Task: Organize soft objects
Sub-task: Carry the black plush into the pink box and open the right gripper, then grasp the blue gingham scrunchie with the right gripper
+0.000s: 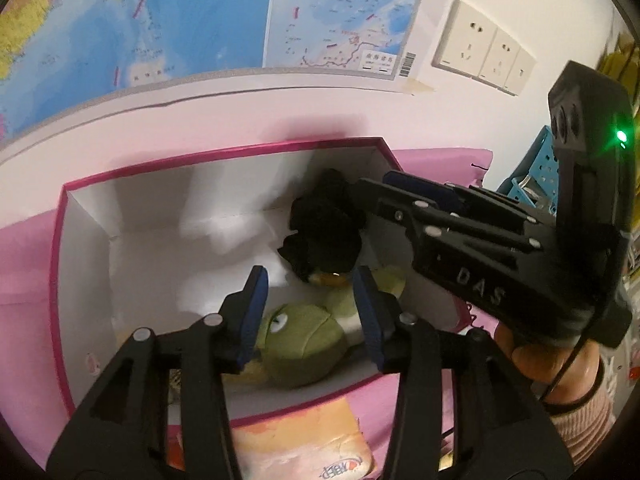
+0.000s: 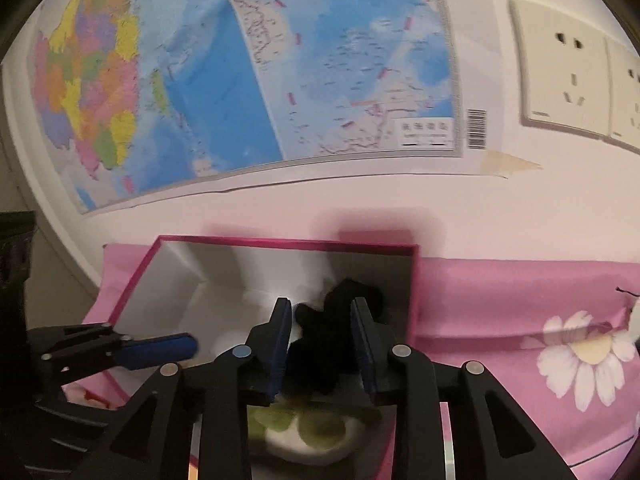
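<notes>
Maps [image 2: 256, 80] and wall sockets [image 1: 484, 46] back a pink floral cloth [image 2: 540, 360] on which an open pink-rimmed box [image 1: 60, 240] stands against the wall. Inside it lie a green plush [image 1: 304, 340] and, just behind it, a black plush [image 1: 324, 224]. The left gripper [image 1: 308, 312] hangs over the green plush, its fingers apart and empty. The right gripper [image 2: 322, 344] points into the box with the black plush between its fingers; these stand apart, and I judge no real grip. Both tools crowd the same corner, so they could knock together. Pulling away carelessly could snag the loose black plush and drag it over the rim.
</notes>
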### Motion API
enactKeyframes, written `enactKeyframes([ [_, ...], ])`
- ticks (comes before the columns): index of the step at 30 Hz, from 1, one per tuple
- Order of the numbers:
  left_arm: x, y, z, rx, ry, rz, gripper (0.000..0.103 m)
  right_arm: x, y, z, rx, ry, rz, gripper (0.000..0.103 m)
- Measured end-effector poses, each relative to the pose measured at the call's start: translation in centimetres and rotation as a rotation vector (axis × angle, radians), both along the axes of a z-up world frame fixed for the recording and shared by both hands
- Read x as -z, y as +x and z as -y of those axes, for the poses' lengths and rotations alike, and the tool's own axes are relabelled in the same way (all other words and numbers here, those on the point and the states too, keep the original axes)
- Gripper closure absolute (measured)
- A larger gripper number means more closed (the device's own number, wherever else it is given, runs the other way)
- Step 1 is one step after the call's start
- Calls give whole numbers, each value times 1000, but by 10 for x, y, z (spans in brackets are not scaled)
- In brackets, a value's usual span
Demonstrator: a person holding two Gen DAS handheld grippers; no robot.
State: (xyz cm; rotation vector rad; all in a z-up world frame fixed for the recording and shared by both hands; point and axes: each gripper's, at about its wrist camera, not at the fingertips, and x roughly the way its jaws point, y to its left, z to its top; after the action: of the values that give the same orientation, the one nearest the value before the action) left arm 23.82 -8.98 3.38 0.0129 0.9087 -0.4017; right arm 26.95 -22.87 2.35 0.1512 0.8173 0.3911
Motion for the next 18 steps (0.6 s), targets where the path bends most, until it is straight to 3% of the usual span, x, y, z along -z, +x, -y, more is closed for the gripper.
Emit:
enactKeyframes([
  [10,-19,-59,-13,121,-70,67,57,-37,-70,29,-67,95,66,69],
  [18,-26,-127,-20,234,-103,120,55,-65,-152,55,-142,218,93,56],
])
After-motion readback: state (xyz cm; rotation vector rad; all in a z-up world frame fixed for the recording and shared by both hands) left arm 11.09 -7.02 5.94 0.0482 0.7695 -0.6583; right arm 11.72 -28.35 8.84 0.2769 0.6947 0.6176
